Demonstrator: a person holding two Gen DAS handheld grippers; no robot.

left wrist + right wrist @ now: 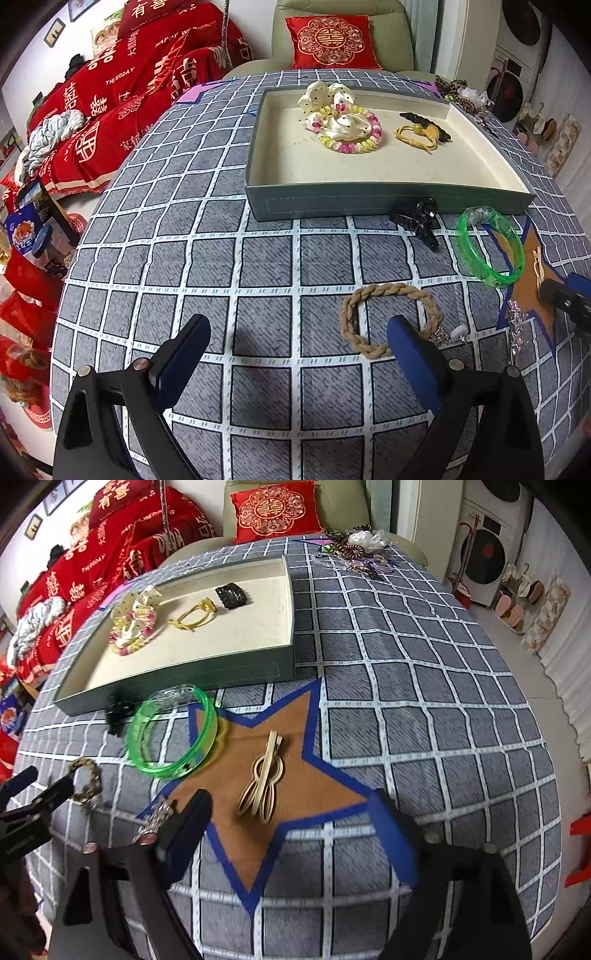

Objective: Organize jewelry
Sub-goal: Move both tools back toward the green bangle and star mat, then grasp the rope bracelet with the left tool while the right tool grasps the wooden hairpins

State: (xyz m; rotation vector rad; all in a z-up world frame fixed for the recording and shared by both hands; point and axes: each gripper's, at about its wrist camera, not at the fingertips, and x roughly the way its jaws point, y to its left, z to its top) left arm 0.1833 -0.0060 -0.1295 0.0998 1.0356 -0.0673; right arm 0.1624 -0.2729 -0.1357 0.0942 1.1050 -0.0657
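A grey-green tray (pixel 388 205) (pixel 184 675) with a cream floor holds a white scrunchie with a beaded bracelet (pixel 345 122) (pixel 131 627), a yellow hair tie (pixel 417 134) (pixel 194 618) and a black clip (pixel 231 595). On the checked cloth lie a braided tan rope ring (pixel 388 317), a green bangle (pixel 489 247) (pixel 171 733), a black claw clip (pixel 417 221), a beige hair clip (pixel 262 779) on a brown star patch (pixel 295 786), and crystal pieces (pixel 157 818). My left gripper (pixel 299 343) is open, its right finger over the rope ring's edge. My right gripper (pixel 291 823) is open just before the beige clip.
A pile of more jewelry (pixel 360 552) lies at the table's far right corner. A sofa with red blankets (pixel 110 110) stands left of the table, a chair with a red cushion (pixel 332 40) behind it. Boxes (pixel 37 229) sit low at the left.
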